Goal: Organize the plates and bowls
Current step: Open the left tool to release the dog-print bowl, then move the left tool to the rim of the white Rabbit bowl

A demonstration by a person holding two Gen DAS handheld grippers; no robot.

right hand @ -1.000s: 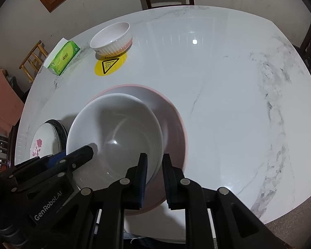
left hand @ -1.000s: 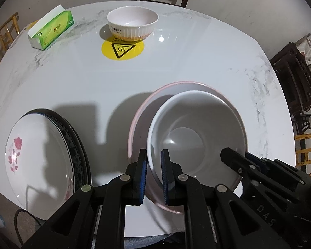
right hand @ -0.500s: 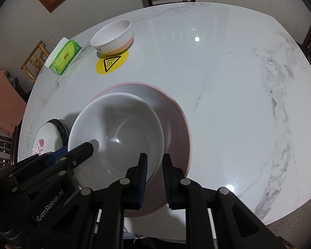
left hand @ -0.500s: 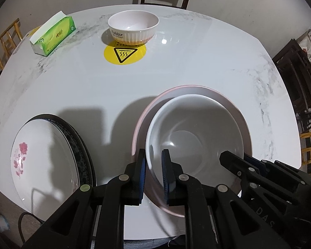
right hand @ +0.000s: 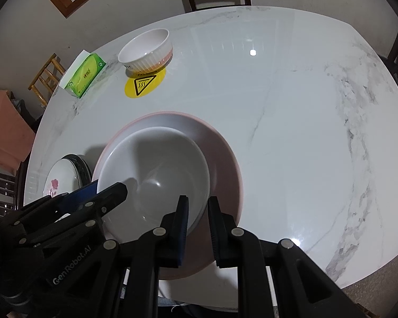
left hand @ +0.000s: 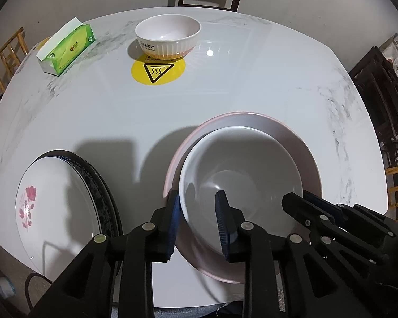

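The left gripper (left hand: 199,206) stands spread, one finger outside the near-left rim of the white bowl (left hand: 241,175) and the other inside it, neither clearly pressing. The right gripper (right hand: 197,213) straddles the bowl's near-right rim in the same way, jaws parted with a narrow gap; whether its pads touch the wall I cannot tell.

The white bowl sits nested in the pink bowl (left hand: 299,143), pushed toward the near-left side so a crescent of pink shows beyond it. Both rest at the near edge of the table (left hand: 252,84).

The bowl looks like glazed ceramic: stiff, fairly heavy, smooth and likely slippery under the pads, and it would chip or break if dropped. The rim is the only sensible place to hold it, pinched across the wall from two sides to keep it level.

It is plain white, deep and round, with a glossy inside and a small flat bottom. The pink bowl is wider and shallower, with a pale rose rim.

A ribbed bowl (left hand: 168,37) stands far off, touching a yellow sticker (left hand: 156,73), with a tissue box (left hand: 66,47) to its left. A rose plate (left hand: 50,201) lies on a dark plate (left hand: 103,198) at the near left.
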